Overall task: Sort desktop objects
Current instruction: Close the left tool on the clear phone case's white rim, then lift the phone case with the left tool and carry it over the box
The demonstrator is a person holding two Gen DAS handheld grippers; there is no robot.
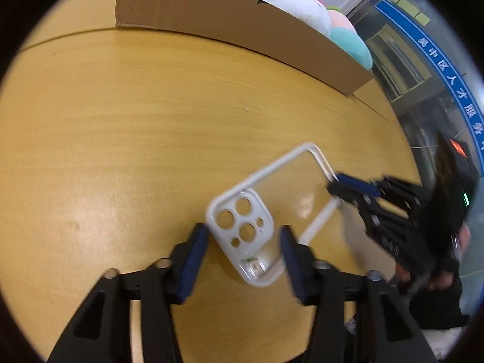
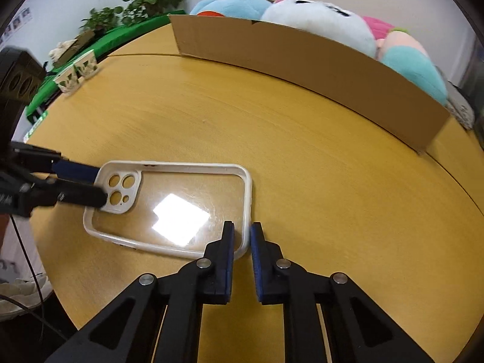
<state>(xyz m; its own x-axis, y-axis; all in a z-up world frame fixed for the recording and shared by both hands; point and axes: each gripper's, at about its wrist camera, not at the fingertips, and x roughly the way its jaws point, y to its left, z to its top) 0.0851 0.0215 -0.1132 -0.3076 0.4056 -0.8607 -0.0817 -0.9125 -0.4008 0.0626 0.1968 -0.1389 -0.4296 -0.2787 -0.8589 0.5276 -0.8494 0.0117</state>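
Note:
A clear phone case with a white rim [image 1: 272, 199] lies flat on the wooden table [image 1: 121, 151]; it also shows in the right wrist view [image 2: 181, 193]. My left gripper [image 1: 243, 236] is open, its blue pads on either side of the case's camera end, apart from it. My right gripper [image 2: 242, 233] is nearly closed, its pads straddling the white rim at the case's far short end; in the left wrist view it [image 1: 338, 186] sits at that same end. Contact with the rim is unclear.
A long cardboard box [image 2: 302, 60] filled with plush toys [image 2: 317, 21] stands along the table's far side. Two paper cups [image 2: 77, 72] stand at the far left edge, with plants [image 2: 145, 0] behind. The table edge curves close on the right.

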